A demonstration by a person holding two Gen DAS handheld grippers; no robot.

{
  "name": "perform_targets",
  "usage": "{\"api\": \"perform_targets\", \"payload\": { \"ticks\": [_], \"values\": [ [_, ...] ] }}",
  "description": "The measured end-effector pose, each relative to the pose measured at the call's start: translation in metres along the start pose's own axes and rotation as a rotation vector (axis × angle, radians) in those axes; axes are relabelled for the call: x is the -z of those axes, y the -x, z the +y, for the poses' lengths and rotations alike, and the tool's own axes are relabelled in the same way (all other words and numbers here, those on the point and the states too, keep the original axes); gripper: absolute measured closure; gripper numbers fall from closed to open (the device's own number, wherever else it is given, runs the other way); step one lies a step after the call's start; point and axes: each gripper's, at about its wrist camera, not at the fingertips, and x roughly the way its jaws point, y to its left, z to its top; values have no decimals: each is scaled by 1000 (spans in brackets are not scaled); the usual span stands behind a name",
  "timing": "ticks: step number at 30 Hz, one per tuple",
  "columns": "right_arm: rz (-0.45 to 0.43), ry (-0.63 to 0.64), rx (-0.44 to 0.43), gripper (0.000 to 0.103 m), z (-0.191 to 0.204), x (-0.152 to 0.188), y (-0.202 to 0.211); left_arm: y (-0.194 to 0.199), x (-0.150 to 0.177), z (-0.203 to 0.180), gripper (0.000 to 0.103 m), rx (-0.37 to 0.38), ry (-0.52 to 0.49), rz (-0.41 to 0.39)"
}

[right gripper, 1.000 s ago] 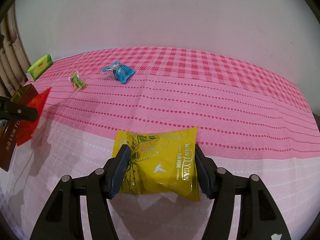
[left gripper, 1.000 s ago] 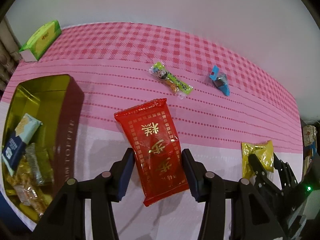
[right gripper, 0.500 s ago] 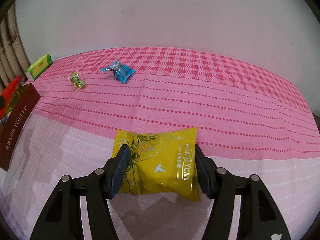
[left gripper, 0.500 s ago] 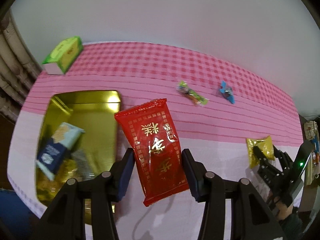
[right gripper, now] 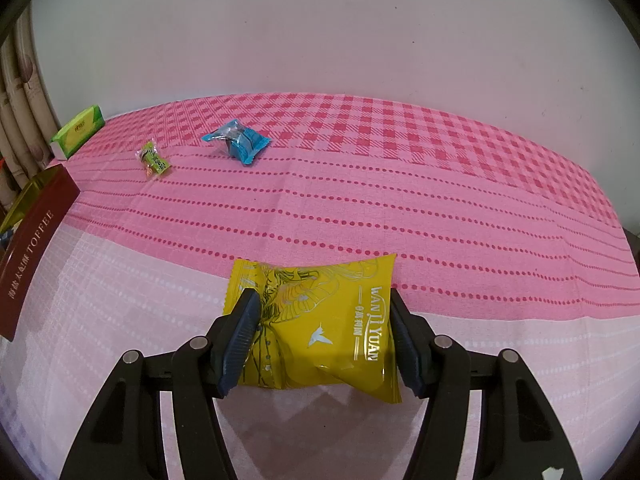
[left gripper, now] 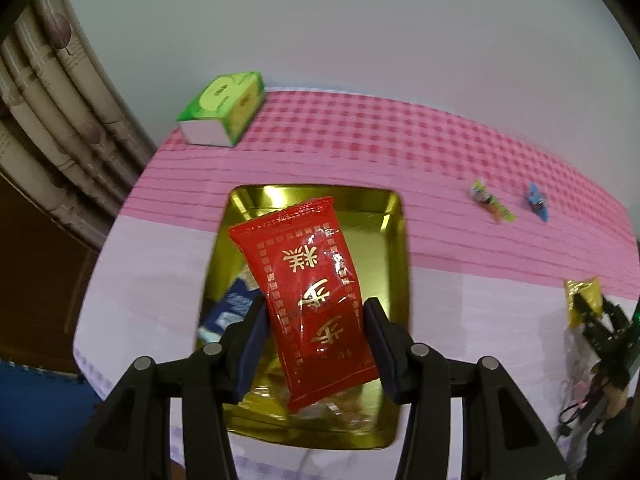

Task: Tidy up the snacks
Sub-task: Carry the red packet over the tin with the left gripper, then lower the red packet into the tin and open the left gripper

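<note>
Hanging in the left gripper point(left gripper: 316, 336), red packet point(left gripper: 310, 284) above gold tin point(left gripper: 400, 240).

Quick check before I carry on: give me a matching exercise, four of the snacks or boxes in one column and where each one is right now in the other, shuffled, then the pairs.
Things:
1. red packet
2. yellow packet
3. blue candy
4. green box

Places:
A. lying loose on the checked part of the cloth
B. between the left gripper's fingers, above the gold tin
C. at the far corner of the table, near the wall
D. between the right gripper's fingers, on the pale part of the cloth

Pairs: 1-B, 2-D, 3-A, 4-C
</note>
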Motion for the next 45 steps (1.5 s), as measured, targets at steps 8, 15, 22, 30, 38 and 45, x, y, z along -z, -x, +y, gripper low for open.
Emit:
{"api": "perform_targets", "payload": {
  "ticks": [8, 15, 22, 30, 38, 45],
  "values": [
    [1, 5, 3, 43, 0, 0, 0, -23, 14, 13, 54, -58, -67, 57],
    [1, 7, 2, 43, 0, 0, -1, -41, 22, 13, 54, -92, -123, 82],
    [1, 7, 2, 43, 0, 0, -1, -50, 27, 15, 54, -103, -121, 91],
    [-3, 10, 4, 47, 1, 0, 0, -53, 28, 15, 54, -96, -117, 83],
    [-12, -13, 13, 50, 1, 0, 3, -50, 29, 15, 54, -85, -107, 76],
    [-9, -27, 20, 51, 4, 1, 7, -32, 29, 13, 54, -81, -111, 27]
  ]
}}
